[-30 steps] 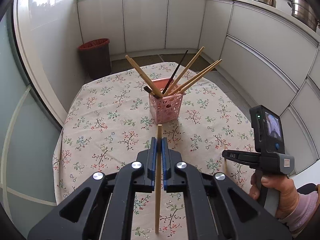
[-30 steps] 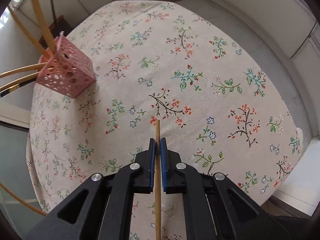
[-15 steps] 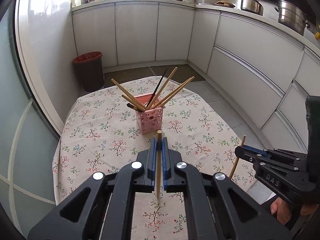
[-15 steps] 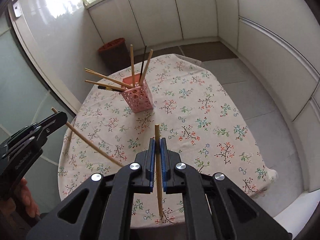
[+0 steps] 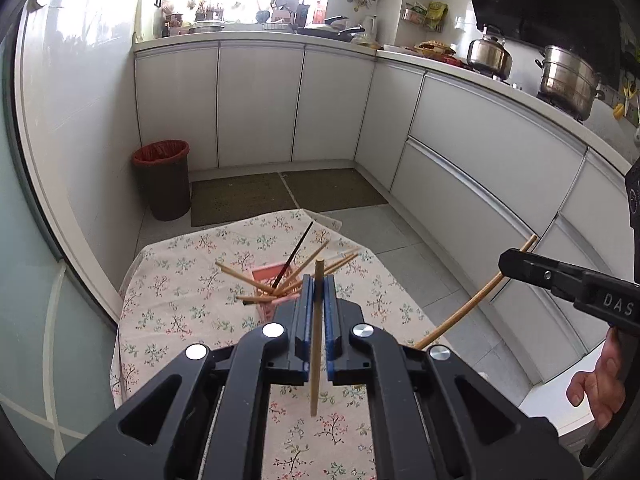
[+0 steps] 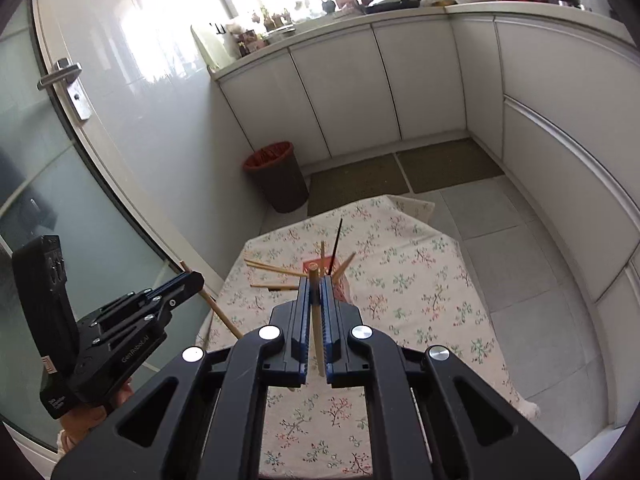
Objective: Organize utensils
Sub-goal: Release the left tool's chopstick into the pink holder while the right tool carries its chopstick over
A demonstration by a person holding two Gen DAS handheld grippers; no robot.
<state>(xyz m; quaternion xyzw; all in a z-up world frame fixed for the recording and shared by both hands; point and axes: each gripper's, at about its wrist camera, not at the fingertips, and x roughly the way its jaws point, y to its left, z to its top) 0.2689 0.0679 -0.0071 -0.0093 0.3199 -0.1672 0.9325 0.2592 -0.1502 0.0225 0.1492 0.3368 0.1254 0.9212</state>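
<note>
A pink perforated holder stands on the flowered tablecloth, with several wooden chopsticks and one black one fanning out of it. My left gripper is shut on a wooden chopstick, high above the table. My right gripper is shut on another wooden chopstick, also high above the holder. In the left wrist view the right gripper's fingers show at the right, clamping its chopstick. In the right wrist view the left gripper's fingers show at the left with their chopstick.
White kitchen cabinets line the far wall and the right side. A brown bin with a red liner stands on the floor behind the table. A glass door is on the left. A person's hand holds the right gripper's handle.
Both grippers have risen well above the table, each keeping its chopstick. The holder now looks smaller and lower. The right gripper has tipped up from facing down at the cloth.
</note>
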